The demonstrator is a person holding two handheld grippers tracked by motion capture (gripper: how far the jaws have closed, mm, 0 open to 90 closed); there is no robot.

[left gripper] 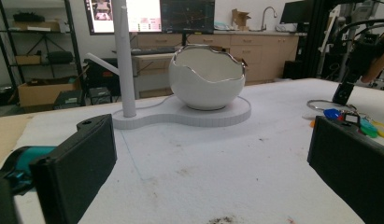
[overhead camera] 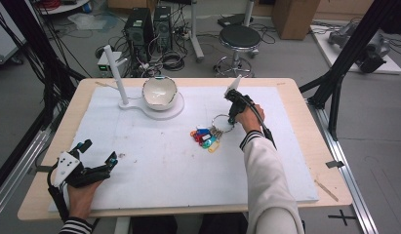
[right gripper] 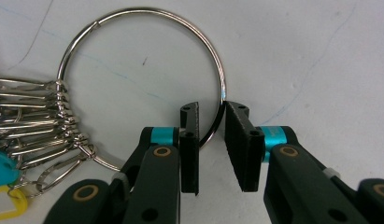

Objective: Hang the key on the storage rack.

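- The left gripper (overhead camera: 98, 156) rests at the near left corner of the white mat (overhead camera: 154, 165), its jaws spread wide and holding nothing; it is well apart from the work and seems idle.
- The white post (overhead camera: 115, 73) stands on the stand's flat base (overhead camera: 173, 111) at the far side of the mat, with a short peg (left gripper: 102, 64) angling off it; the peg is bare, so if the keys are meant to hang there, that step is not yet done.
- The egg-shaped bowl (overhead camera: 159, 92) sits on the same base just beside the post, and would crowd a wide approach to the peg from the right.
- The coloured key tags (overhead camera: 205, 137) lie flat near the mat's middle, clipped along the left of the ring.
- The large key ring (right gripper: 143, 84) lies flat on the mat; the right gripper (right gripper: 211, 140) straddles its wire, one jaw inside the loop and one outside, with a narrow gap left, so the grasp looks about to close but is not made.
- Judged so, lifting and carrying remain.
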